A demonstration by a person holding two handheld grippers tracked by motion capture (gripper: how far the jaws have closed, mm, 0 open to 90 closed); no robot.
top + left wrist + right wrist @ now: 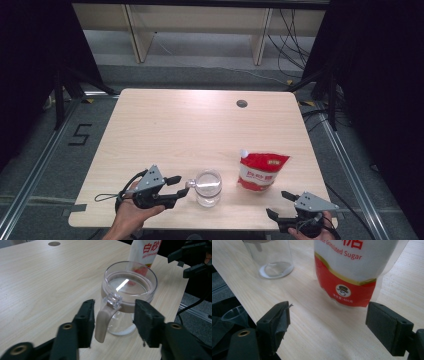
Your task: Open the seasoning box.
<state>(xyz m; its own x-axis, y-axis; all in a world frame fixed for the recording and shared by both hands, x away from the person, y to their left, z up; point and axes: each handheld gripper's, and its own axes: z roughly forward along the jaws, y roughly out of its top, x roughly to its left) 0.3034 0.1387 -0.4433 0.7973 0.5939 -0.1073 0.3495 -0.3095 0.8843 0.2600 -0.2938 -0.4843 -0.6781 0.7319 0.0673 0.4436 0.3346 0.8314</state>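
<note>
Broadly, the table (165, 130) is a pale wood-grain slab with rounded corners and a small dark round grommet (242, 103) near its far edge. Behind it stands a light wooden shelf frame (200, 30) on a grey floor, with black cables (290, 35) trailing at the right.

Next in size is the sugar pouch (261, 171), a glossy soft bag, white above and red below with a gold line between, printed "Granulated Sugar"; it stands near the front right of the table, just beside the jar.

The jar (208, 187) is a clear round glass with a transparent lid and a beige handle-like clasp (103, 321) hanging down its side under a clear hinge block. It looks empty inside. It stands near the front edge, between the two hands.

The left tool (177, 186) reaches the jar from its left; its black padded jaws are spread, one on each side of the clasp, not pressing it.

The right tool (280, 204) sits at the front right corner, jaws spread wide and holding nothing, facing the pouch with bare table between.
</note>
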